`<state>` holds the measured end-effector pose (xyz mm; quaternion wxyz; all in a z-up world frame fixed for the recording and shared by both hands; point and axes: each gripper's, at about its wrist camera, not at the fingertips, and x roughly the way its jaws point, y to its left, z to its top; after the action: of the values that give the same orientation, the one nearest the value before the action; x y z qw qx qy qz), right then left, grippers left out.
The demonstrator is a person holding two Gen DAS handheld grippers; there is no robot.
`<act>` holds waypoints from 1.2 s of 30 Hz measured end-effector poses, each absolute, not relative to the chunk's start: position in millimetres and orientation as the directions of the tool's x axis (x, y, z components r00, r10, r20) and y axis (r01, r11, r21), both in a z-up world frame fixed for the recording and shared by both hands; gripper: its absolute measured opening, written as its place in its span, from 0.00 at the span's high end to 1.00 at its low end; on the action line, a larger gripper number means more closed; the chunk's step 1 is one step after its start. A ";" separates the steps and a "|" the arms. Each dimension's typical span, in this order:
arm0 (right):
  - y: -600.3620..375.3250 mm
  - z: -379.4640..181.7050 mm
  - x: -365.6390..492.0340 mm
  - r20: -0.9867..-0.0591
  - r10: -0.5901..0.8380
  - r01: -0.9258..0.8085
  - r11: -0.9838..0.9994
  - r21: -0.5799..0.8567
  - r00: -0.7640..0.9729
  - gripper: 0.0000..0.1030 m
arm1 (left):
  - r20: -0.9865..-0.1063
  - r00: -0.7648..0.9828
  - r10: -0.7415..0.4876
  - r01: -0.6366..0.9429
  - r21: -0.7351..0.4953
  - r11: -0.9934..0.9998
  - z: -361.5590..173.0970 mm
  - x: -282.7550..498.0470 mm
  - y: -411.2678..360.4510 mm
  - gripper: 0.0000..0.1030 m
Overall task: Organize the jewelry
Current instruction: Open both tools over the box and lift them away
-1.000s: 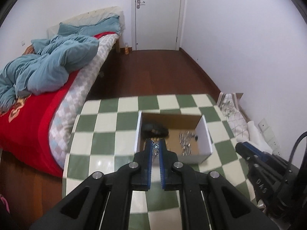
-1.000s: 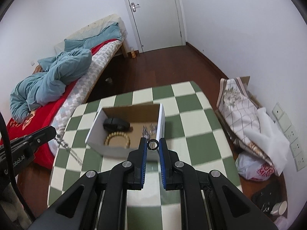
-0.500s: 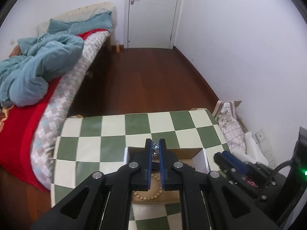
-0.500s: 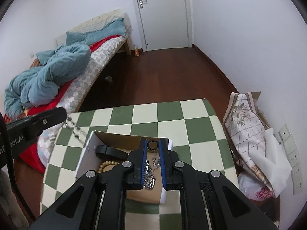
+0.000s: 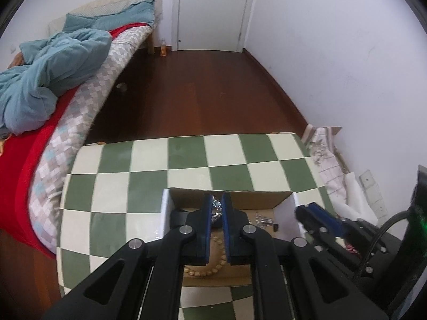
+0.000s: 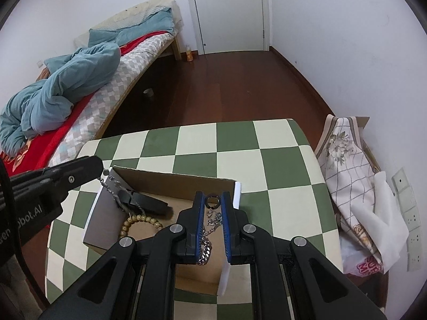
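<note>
I see the green-and-cream checkered bench (image 6: pixel 280 165) filling the middle of both views, with a bed under a rumpled blue-grey quilt (image 6: pixel 66 88) beyond it on the left. On the bench sits the open white-sided cardboard box (image 6: pixel 170 178). Inside it lie a black oblong case (image 6: pixel 149 205), a tan wooden bead bracelet (image 6: pixel 138 220) and a heap of silver chain links (image 6: pixel 205 245).

My left tool (image 5: pixel 218 208) hangs over the box's left half, clenched on a thin silver chain (image 5: pixel 216 209); its jaws have just eased apart slightly, the chain still between them, and from the right wrist view that chain (image 6: pixel 112 190) dangles into the box.

My right tool (image 6: pixel 212 204) hangs over the box's right end, clenched on a small dark metal ring (image 6: pixel 212 200) at its fingertips.
</note>
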<state>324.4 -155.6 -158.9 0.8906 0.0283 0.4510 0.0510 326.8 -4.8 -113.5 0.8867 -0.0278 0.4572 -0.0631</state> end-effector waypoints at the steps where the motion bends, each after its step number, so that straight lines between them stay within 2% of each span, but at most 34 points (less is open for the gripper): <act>1: -156.7 -158.7 324.3 -0.803 0.111 -0.060 0.994 0.094 0.586 0.86 | -0.808 0.576 -0.125 0.077 -0.098 0.992 -112.8 326.5 -4.1 0.92; 2: -157.5 -158.3 324.1 -0.806 0.113 -0.058 0.994 0.097 0.582 0.84 | -0.806 0.580 -0.114 0.068 -0.092 0.993 -111.8 325.6 -3.0 0.89; 3: -158.2 -157.3 323.3 -0.806 0.109 -0.053 0.994 0.096 0.581 0.71 | -0.805 0.585 -0.097 0.058 -0.078 0.995 -110.6 324.6 -1.9 0.83; 4: -158.4 -155.5 322.2 -0.805 0.102 -0.049 0.995 0.091 0.585 0.50 | -0.802 0.593 -0.069 0.043 -0.054 0.998 -108.8 323.1 -1.0 0.64; 5: -158.6 -153.8 320.7 -0.804 0.100 -0.048 0.995 0.088 0.587 0.41 | -0.796 0.604 -0.048 0.031 -0.036 0.999 -106.3 321.3 0.3 0.32; 6: -158.5 -152.2 319.4 -0.805 0.099 -0.047 0.995 0.088 0.585 0.30 | -0.787 0.616 -0.033 0.019 -0.027 0.999 -103.6 319.3 2.4 0.16; 7: -158.5 -150.6 317.7 -0.804 0.095 -0.045 0.995 0.085 0.588 0.30 | -0.779 0.626 -0.022 0.010 -0.021 1.000 -101.4 316.7 4.7 0.04; 9: -156.6 -147.0 314.0 -0.805 0.079 -0.043 0.997 0.066 0.588 0.29 | -0.767 0.642 0.001 -0.007 -0.004 1.000 -96.1 311.8 10.1 0.04; 12: -156.1 -143.2 309.6 -0.814 0.061 -0.030 0.998 0.053 0.578 0.06 | -0.770 0.636 0.049 -0.027 0.042 0.999 -94.4 307.7 16.7 0.00; 16: -155.4 -141.0 303.5 -0.836 0.027 -0.013 1.000 0.024 0.548 0.00 | -0.770 0.630 0.096 -0.050 0.082 0.995 -95.0 295.5 24.7 0.00; 26: -152.0 -119.8 269.4 -0.854 -0.015 0.008 1.000 -0.012 0.520 0.00 | -0.787 0.600 0.141 -0.076 0.119 0.990 -84.5 253.3 35.6 0.00; 36: -157.1 -64.3 207.9 -0.831 -0.021 0.021 1.000 -0.012 0.556 0.00 | -0.757 0.641 0.125 -0.091 0.088 0.992 -35.0 189.2 42.8 0.00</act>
<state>207.9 -157.1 -64.3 0.8822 -0.0003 0.4708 -0.0120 189.2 42.8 -35.0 0.9056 0.0208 0.4193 0.0596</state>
